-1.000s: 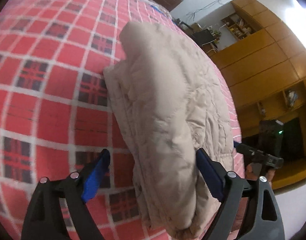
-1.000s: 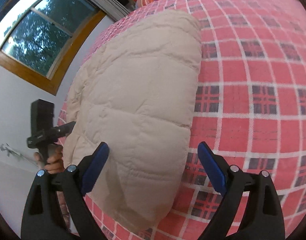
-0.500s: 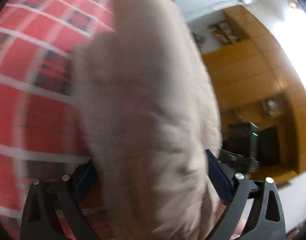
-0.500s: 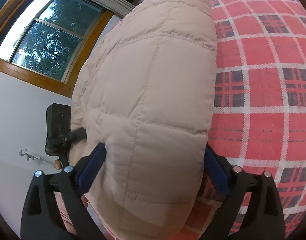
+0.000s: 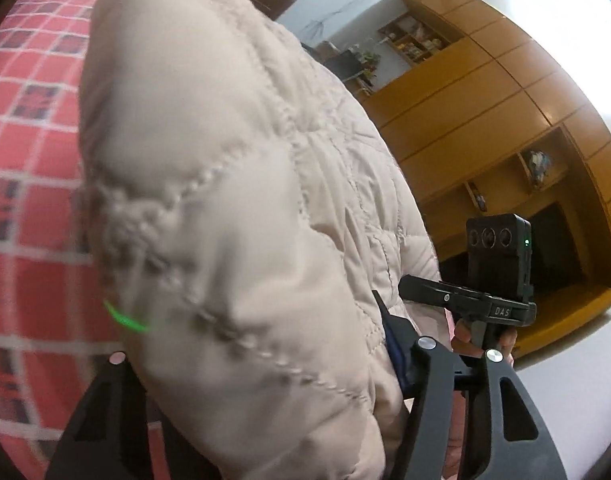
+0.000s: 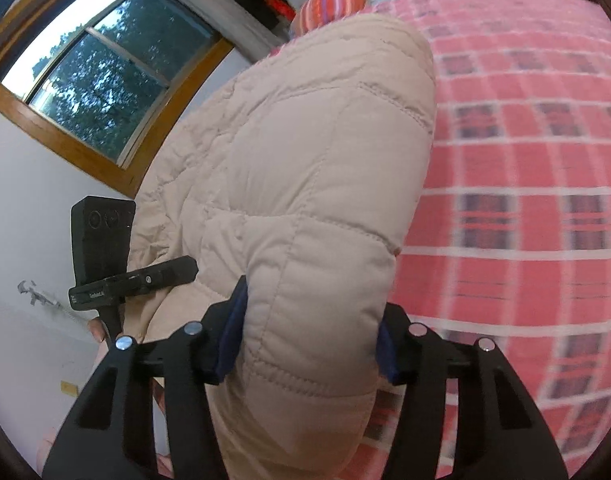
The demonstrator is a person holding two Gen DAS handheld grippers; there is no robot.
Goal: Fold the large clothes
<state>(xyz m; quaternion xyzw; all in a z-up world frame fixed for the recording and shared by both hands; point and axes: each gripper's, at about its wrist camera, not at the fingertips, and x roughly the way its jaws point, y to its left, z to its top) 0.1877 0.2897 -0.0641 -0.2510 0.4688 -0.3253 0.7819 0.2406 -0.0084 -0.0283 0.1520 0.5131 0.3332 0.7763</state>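
jacket [image 6: 305,184] (beige, quilted) pinched by both tongs, l [image 5: 257,360] & r [image 6: 309,344].

Jacket [image 6: 305,184] bulk blocks centre; bedspread [image 6: 525,168] free to right.

- My left gripper [image 5: 265,364] has a matte black plastic frame with triangular cut-outs in its arms and round silver screw heads at the joints.
- Its one visible finger pad [image 5: 393,348] is dark blue.
- My right gripper [image 6: 309,344] is built the same: black frame, four silver screws, a dark blue pad [image 6: 231,334] on each finger.
- Seen from the other side, each gripper carries an upright black box with round lenses, mounted above a black handle bar.
- The right gripper's box shows a small green light, and its bar has white lettering reading "DAS".
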